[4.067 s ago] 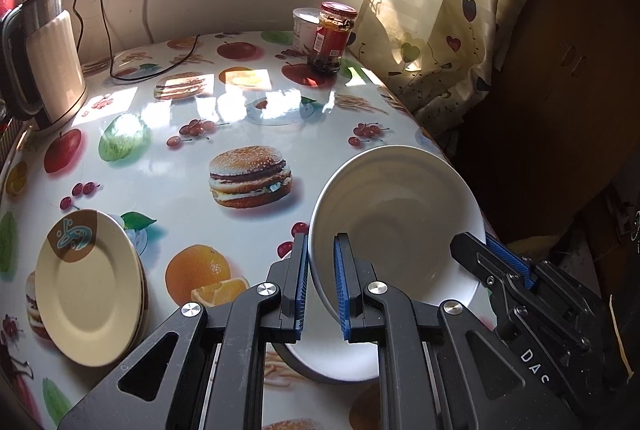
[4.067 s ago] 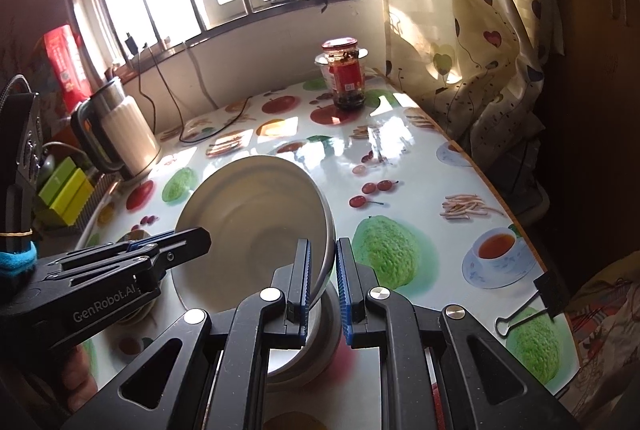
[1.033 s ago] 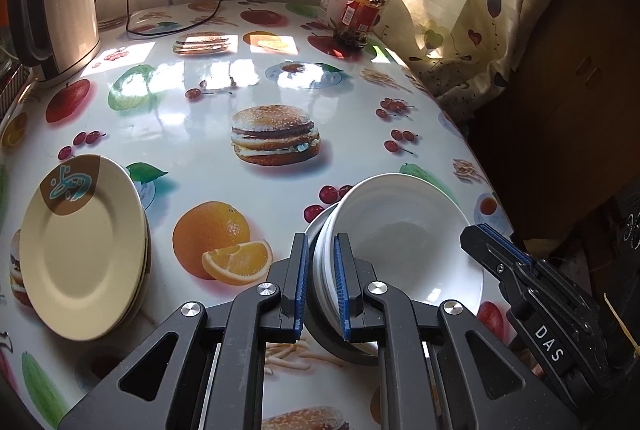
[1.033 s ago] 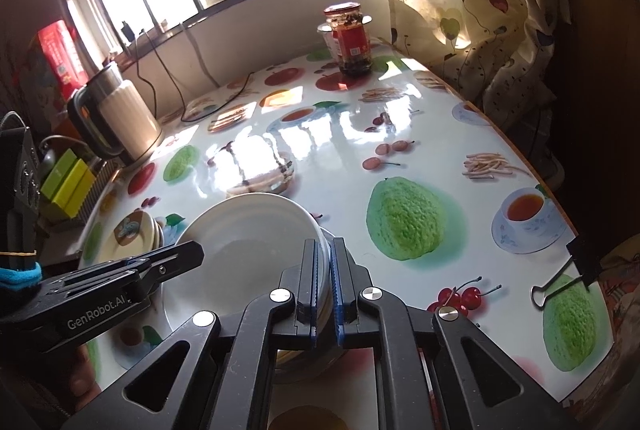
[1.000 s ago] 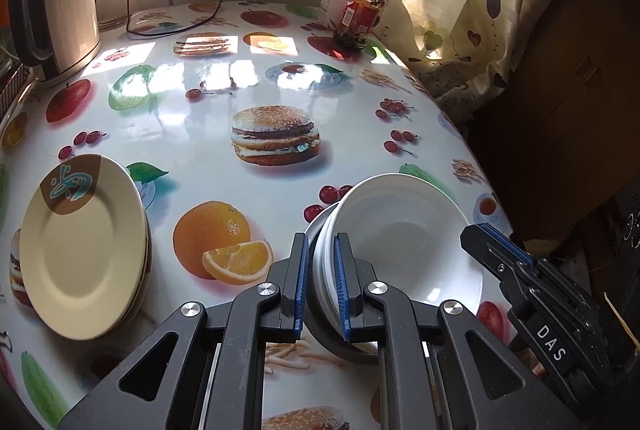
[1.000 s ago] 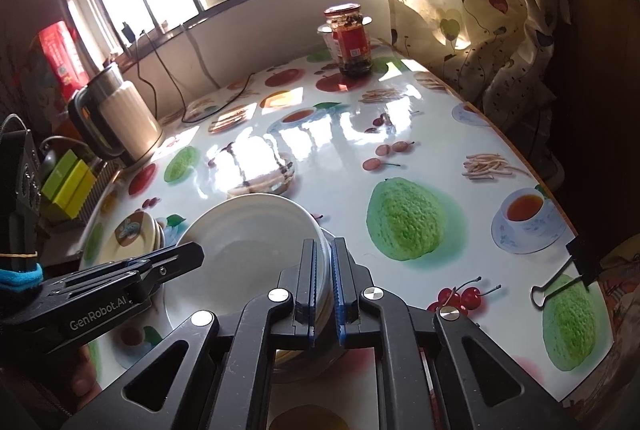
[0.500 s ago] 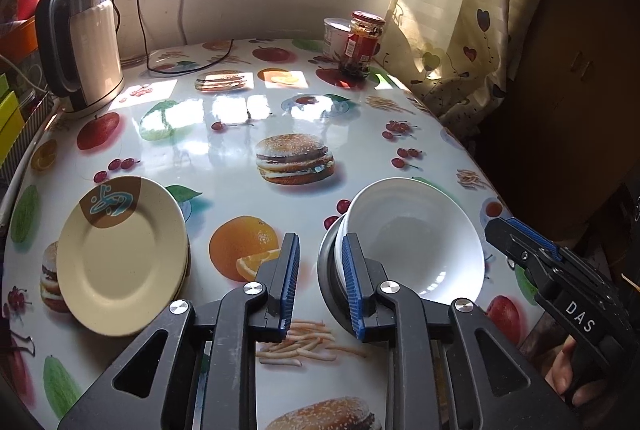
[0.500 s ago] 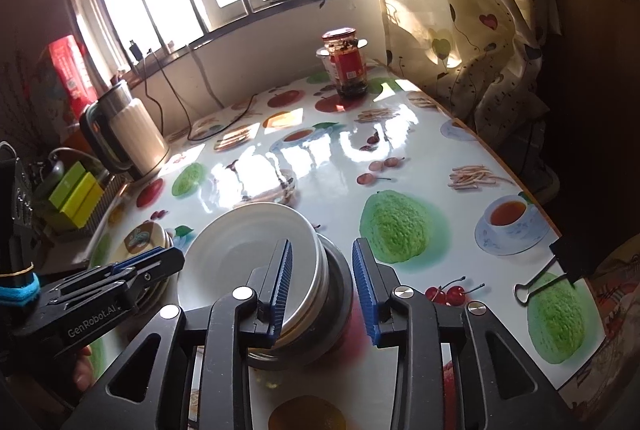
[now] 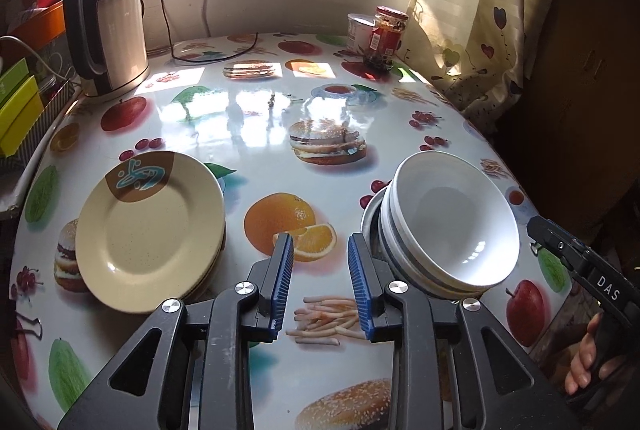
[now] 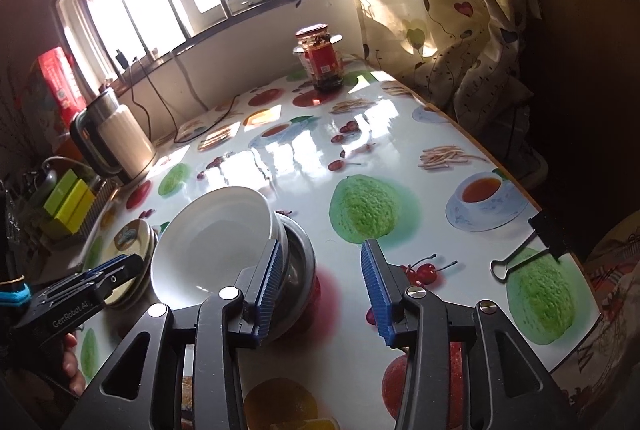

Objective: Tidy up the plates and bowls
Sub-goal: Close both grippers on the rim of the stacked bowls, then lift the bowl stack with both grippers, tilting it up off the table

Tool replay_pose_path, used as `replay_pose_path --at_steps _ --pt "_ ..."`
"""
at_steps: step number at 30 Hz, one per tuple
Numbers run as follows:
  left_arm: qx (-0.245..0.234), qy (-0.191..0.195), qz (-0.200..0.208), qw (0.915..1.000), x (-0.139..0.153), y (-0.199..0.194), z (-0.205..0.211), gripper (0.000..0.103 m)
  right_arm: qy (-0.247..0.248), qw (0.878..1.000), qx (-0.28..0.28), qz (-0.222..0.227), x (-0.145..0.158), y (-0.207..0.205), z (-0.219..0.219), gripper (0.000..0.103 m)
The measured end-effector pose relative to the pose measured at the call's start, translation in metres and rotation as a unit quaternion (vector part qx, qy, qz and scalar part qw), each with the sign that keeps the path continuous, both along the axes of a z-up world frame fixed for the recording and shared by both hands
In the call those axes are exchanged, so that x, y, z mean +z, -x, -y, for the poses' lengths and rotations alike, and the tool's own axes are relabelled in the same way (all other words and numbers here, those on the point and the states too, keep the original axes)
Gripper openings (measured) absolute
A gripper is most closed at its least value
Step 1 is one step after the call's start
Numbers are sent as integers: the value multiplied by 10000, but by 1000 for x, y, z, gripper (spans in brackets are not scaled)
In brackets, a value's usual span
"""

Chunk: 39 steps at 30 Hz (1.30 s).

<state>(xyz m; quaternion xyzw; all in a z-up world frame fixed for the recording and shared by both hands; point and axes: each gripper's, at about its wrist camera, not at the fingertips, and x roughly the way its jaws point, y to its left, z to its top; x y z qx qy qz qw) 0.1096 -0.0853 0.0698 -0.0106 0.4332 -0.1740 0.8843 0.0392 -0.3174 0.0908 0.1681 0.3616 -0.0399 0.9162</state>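
Observation:
A stack of white bowls point(image 9: 452, 226) sits in a metal bowl point(image 10: 300, 262) on the table's near right. A stack of cream plates point(image 9: 148, 226) with a brown and blue mark lies at the left. My left gripper point(image 9: 320, 270) hovers between plates and bowls, jaws opening, with nothing between them. My right gripper point(image 10: 324, 274) stands just right of the bowl stack point(image 10: 216, 238), jaws opening and empty; its left finger overlaps the bowls' rim in the picture. Each view shows the other gripper at its edge.
An electric kettle point(image 9: 108, 29) with its cord stands at the back left, a red-lidded jar point(image 9: 388, 33) and a white cup at the back right. A binder clip point(image 10: 532, 242) grips the table's right edge. A curtain point(image 9: 472, 1) hangs beyond. Yellow-green boxes point(image 9: 16, 109) sit at the far left.
Both grippers let go of the top white bowl, which now rests on the stack. Their jaws have spread and both have drawn back from the bowls.

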Motion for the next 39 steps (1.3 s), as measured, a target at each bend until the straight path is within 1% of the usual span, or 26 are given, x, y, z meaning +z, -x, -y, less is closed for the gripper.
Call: replay_pose_path --at_steps 8,12,16,21,24,28,31,36,39 --pt "10 -48 -146 9999 -14 1 1 30 -81 9998 -89 -127 -15 5 9 43" --pt "-60 -25 -207 9998 -19 1 4 31 -129 9997 -98 -182 -22 6 12 46" --pt "-117 37 -230 9997 -23 0 6 35 -191 9995 -101 -248 -30 4 14 49" --pt "-112 85 -356 9993 -29 -3 8 35 -276 9992 -24 -299 -39 0 14 52" --pt "-160 215 -432 9987 -31 -6 10 35 -295 9991 51 -291 -41 -3 13 54" --pt "-127 224 -436 9987 -34 -8 12 35 -303 9989 148 -319 -44 -9 10 54" --pt "-120 409 -506 9978 -34 -13 10 35 -304 9987 221 -343 -48 -14 8 54" --pt "-175 468 -478 9976 -34 -15 12 35 -410 9979 330 -378 -53 -21 8 54" --pt "-222 669 -604 9957 -37 -19 13 35 -428 9977 371 -386 -55 -24 8 54"
